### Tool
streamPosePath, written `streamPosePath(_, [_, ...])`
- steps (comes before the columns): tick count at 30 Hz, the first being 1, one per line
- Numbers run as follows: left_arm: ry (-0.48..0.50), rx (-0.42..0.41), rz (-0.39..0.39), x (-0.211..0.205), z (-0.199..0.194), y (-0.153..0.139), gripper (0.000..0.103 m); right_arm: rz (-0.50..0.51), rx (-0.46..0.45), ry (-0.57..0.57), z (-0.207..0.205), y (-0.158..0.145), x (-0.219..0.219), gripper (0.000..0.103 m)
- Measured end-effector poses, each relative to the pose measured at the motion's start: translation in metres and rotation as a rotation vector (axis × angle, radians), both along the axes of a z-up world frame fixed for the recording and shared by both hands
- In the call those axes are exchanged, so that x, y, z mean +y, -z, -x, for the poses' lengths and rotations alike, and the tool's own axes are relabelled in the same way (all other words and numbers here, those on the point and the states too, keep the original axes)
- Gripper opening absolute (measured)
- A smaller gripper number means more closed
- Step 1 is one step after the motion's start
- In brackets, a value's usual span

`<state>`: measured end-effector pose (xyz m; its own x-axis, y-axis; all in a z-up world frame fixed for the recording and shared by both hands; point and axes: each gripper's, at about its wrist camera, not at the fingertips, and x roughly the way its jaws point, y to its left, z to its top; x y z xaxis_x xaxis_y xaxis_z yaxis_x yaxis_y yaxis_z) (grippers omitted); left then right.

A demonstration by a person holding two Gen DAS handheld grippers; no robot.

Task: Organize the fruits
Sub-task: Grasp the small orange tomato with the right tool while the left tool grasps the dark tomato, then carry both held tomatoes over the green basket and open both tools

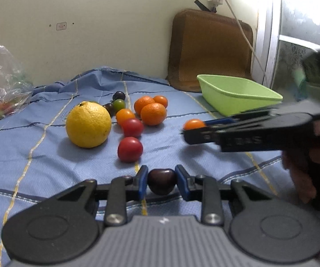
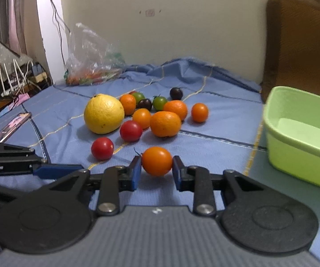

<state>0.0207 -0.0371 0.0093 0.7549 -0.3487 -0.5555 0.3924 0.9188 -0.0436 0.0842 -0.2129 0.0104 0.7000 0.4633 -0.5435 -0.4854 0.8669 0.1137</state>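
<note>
My left gripper (image 1: 161, 181) is shut on a dark purple tomato (image 1: 161, 181) just above the blue cloth. My right gripper (image 2: 157, 166) is shut on an orange tomato (image 2: 157, 160); it also shows in the left wrist view (image 1: 193, 124), gripped from the right. Loose fruit lies ahead: a big yellow citrus (image 1: 88, 124), two red tomatoes (image 1: 130, 149) (image 1: 132, 127), several tangerines (image 1: 153, 114) and small dark and green tomatoes (image 1: 118, 104). The green basin (image 2: 302, 133) stands empty at the right, also in the left wrist view (image 1: 237, 93).
A clear plastic bag (image 2: 90, 60) with more small fruit lies at the back left by the wall. A brown cushion (image 1: 208, 46) leans in the corner behind the basin. A white cable (image 1: 242, 26) hangs there. A phone (image 2: 13, 126) lies at the cloth's left edge.
</note>
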Motion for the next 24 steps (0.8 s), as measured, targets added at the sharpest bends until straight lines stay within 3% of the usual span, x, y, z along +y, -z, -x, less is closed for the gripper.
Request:
streamPosePath(6, [0.049, -0.001, 0.032, -0.011, -0.011, -0.016, 0.027, -0.026, -0.089, 0.051, 0.023, -0.014, -0.028, 0.033])
streamPosePath(13, [0.145, -0.044, 0.100, -0.064, -0.064, -0.060, 0.027, -0.040, -0.248, 0.234, 0.020, -0.039, -0.082, 0.033])
streamPosePath(17, [0.186, 0.001, 0.143, -0.109, -0.105, -0.068, 0.027, -0.027, -0.246, 0.354, 0.007, -0.034, -0.114, 0.033])
streamPosePath(24, [0.223, 0.071, 0.088, -0.178, -0.145, -0.051, 0.028, 0.005, -0.214, 0.439, -0.011, -0.018, -0.140, 0.034])
